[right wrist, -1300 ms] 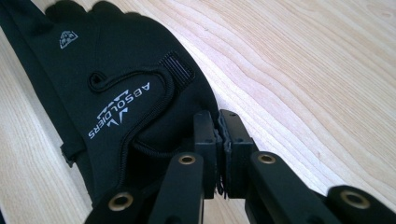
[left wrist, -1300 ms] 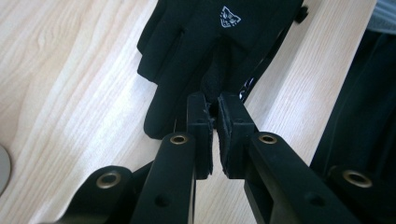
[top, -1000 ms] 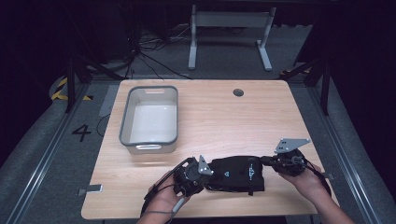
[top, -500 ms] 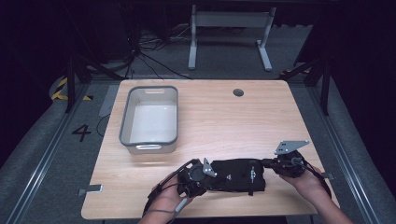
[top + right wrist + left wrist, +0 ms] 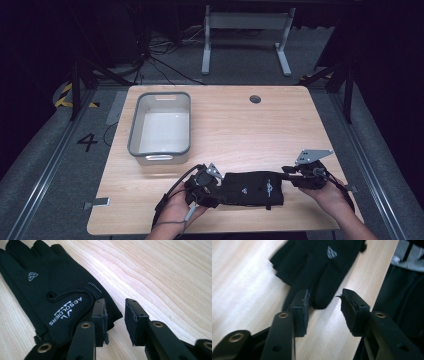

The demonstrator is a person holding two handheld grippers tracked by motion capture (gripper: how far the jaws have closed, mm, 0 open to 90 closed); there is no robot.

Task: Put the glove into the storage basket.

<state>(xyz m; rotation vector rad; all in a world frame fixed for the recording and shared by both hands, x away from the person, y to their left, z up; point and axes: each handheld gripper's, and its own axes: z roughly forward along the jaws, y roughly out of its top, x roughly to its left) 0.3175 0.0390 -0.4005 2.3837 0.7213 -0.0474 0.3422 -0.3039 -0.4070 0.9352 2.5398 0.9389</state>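
At the table's near edge, black glove [image 5: 252,188] flat between 2 grippers, both fingers apart, holding nothing.

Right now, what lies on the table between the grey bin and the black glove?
Nothing: in the high view, only bare wood of the table separates the grey bin from the black glove, which lies near the front edge.
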